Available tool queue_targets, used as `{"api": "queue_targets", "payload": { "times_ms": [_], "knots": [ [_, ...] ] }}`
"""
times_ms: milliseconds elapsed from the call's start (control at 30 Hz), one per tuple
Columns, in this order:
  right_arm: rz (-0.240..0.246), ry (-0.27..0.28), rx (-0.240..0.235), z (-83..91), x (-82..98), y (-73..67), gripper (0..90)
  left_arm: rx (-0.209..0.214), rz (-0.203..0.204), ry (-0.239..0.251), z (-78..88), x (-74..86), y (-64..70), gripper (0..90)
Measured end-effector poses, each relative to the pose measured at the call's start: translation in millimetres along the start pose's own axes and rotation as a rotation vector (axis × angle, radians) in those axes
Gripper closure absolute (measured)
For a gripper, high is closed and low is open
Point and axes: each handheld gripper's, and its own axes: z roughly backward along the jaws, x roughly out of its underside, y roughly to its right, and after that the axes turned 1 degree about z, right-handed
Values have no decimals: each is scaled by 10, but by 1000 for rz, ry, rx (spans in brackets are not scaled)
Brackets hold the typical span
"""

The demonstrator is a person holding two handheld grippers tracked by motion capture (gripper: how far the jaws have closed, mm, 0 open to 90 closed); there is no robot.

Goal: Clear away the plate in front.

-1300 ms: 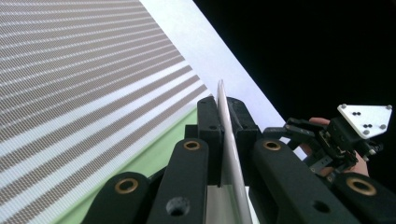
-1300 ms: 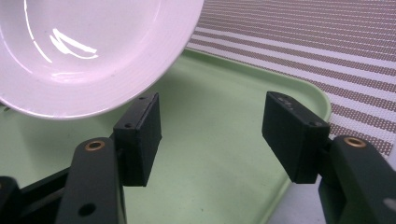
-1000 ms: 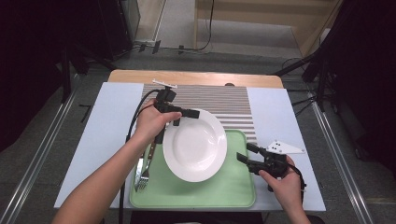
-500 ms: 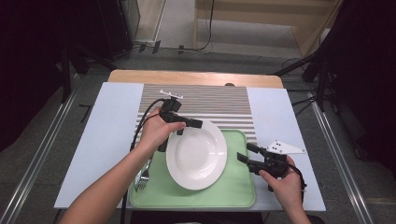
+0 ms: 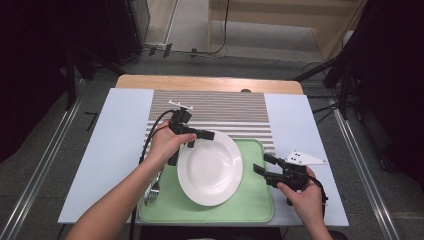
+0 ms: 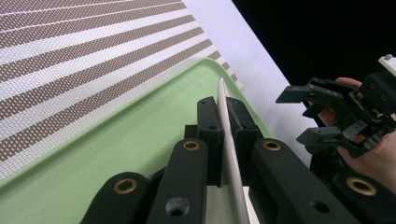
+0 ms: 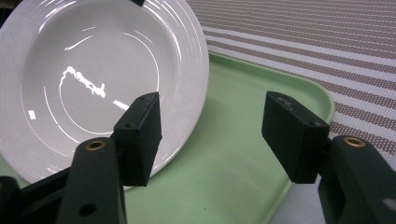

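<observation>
White china sits pinched at its rim in the left claw (image 6: 223, 135), so the plate (image 5: 210, 167) hangs over the green tray (image 5: 255, 212). Right claw (image 5: 260, 164) waits spread apart, empty. A thin-edge grip might slip, dropping it onto the fork (image 5: 152, 190).

**Three cameras on one tray**

The high view looks forward and down from the person's side, taking in the whole table (image 5: 115, 150) from well back. The left gripper view sits very close, looking along the plate (image 6: 229, 140) edge-on, across the green tray (image 6: 116, 154) toward the striped mat (image 6: 84, 51) and the right gripper (image 6: 322, 116). The right gripper view looks leftward, close and low, over the tray's right part. All three share plate, tray and mat.
</observation>
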Motion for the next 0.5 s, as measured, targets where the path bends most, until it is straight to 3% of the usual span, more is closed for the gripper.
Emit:
{"api": "queue_targets", "payload": {
  "times_ms": [267, 500],
  "knots": [
    [-1, -5, -1, -5, 2, -5, 370, 8, 12, -2, 4, 39, -86, 851],
    [1, -6, -2, -7, 3, -7, 370, -3, -2, -4, 4, 38, -100, 850]
  ]
}}
